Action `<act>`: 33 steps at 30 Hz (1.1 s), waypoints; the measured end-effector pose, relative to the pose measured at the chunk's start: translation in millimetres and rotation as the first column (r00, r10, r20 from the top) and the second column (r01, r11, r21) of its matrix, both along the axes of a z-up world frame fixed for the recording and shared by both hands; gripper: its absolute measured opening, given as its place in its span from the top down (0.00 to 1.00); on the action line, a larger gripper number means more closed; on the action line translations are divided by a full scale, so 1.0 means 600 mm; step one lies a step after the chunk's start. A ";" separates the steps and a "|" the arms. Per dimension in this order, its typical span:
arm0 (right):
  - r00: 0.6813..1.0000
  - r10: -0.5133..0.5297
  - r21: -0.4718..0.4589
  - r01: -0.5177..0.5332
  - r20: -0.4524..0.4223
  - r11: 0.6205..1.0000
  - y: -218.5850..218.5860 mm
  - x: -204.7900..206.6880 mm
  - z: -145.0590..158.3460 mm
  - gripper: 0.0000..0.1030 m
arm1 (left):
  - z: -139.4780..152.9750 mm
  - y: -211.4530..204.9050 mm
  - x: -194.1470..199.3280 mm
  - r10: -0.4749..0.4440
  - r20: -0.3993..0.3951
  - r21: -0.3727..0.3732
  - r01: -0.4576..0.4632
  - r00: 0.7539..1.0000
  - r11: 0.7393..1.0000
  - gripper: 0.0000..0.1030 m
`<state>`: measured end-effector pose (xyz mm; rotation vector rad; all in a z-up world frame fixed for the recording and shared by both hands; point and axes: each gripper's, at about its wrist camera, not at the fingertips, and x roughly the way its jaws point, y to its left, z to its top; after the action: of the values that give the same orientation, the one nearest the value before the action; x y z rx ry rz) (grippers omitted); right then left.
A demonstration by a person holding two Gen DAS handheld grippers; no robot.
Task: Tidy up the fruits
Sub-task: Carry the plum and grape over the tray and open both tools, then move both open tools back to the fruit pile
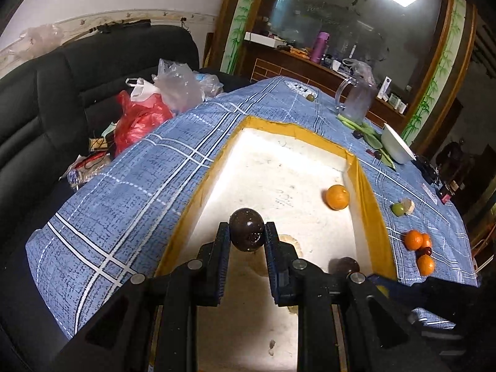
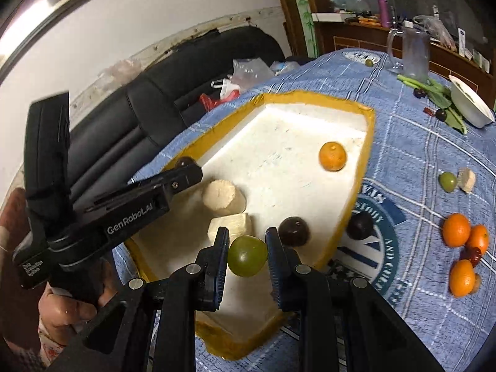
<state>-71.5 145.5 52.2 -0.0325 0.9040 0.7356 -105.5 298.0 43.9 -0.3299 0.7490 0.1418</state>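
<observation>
Blue plaid tablecloth [image 1: 130, 186], yellow-rimmed tray [image 1: 369, 192]

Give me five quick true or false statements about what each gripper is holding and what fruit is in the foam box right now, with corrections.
1. The left gripper is shut on a dark plum. True.
2. The right gripper holds an orange. False: its jaws grip a green fruit.
3. One orange lies inside the foam box. True.
4. The foam box sits on a bare wooden table. False: it sits on a blue checked cloth.
5. All the oranges are already in the box. False: a cluster of oranges lies on the cloth outside it.
</observation>
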 end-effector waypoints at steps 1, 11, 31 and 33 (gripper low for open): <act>1.000 0.007 -0.011 -0.007 0.002 1.000 0.007 -0.001 -0.003 0.74 | -0.001 0.001 0.001 0.002 -0.004 -0.001 -0.002 1.000 1.000 0.79; 0.992 0.074 -0.106 -0.064 0.099 0.992 0.042 -0.040 -0.017 0.52 | 0.011 0.010 -0.008 0.020 0.007 -0.049 -0.019 1.000 0.999 0.40; 0.973 -0.177 -0.038 0.184 0.146 0.982 -0.191 -0.045 0.008 0.40 | 0.092 -0.133 -0.016 -0.123 0.070 0.031 0.121 0.990 0.992 0.25; 0.963 -0.239 -0.029 0.244 0.126 0.969 -0.239 -0.035 0.004 0.40 | 0.091 -0.166 -0.005 -0.173 0.060 0.031 0.171 0.983 0.985 0.25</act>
<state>-92.5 2.1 54.6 -0.0058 0.7913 0.4804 -108.6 198.4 98.3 -0.2427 0.7099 -0.0218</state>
